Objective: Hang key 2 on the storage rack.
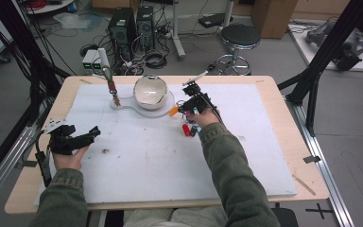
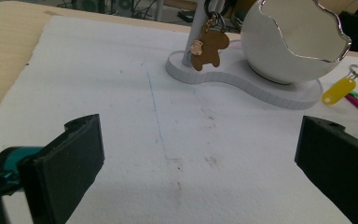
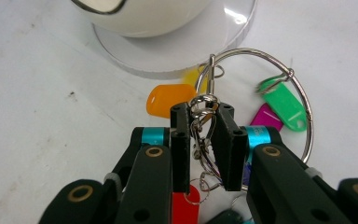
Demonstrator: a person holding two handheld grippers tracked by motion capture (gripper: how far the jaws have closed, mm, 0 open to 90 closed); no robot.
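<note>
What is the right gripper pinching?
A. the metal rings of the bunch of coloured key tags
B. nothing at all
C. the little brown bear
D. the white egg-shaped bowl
A: in the right gripper view, the right gripper has its jaws closed on the small metal rings joined to the coloured key tags.

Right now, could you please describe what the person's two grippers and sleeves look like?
Both the left gripper and the right gripper are black with flat rectangular jaws and teal bands behind them; brass-coloured rivets dot the right one's linkages. A black cable trails from the left. The sleeves are olive green.
</note>
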